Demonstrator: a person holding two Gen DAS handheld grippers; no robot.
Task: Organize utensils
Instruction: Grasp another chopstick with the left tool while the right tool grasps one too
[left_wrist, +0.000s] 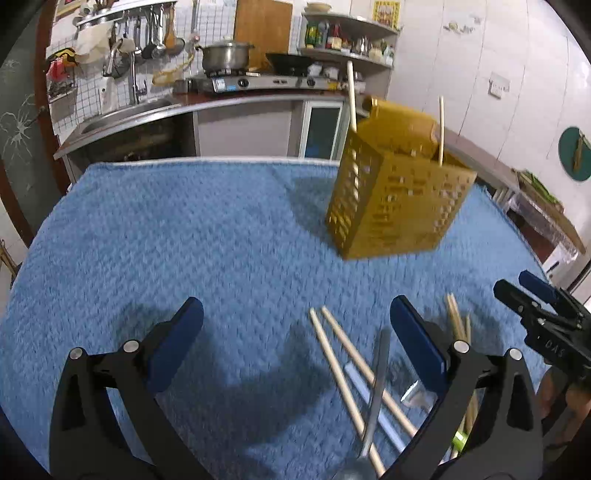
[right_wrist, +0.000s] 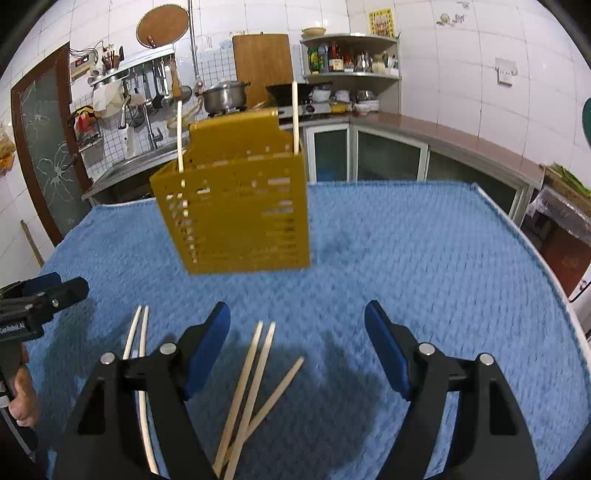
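Note:
A yellow perforated utensil holder (left_wrist: 397, 199) stands on the blue towel (left_wrist: 184, 229) with two chopsticks upright in it; it also shows in the right wrist view (right_wrist: 236, 214). My left gripper (left_wrist: 295, 325) is open and empty above loose wooden chopsticks (left_wrist: 343, 373), a metal spoon (left_wrist: 375, 398) and a white stick. My right gripper (right_wrist: 297, 328) is open and empty above three wooden chopsticks (right_wrist: 255, 384). Two pale chopsticks (right_wrist: 138, 332) lie to their left. The right gripper shows at the edge of the left wrist view (left_wrist: 532, 295), the left gripper at the edge of the right wrist view (right_wrist: 48, 291).
The towel covers a table whose far edge (left_wrist: 221, 159) faces a kitchen counter with a sink (left_wrist: 122, 114) and a stove (left_wrist: 258, 81). The table's right edge (right_wrist: 535, 243) is close to a side counter.

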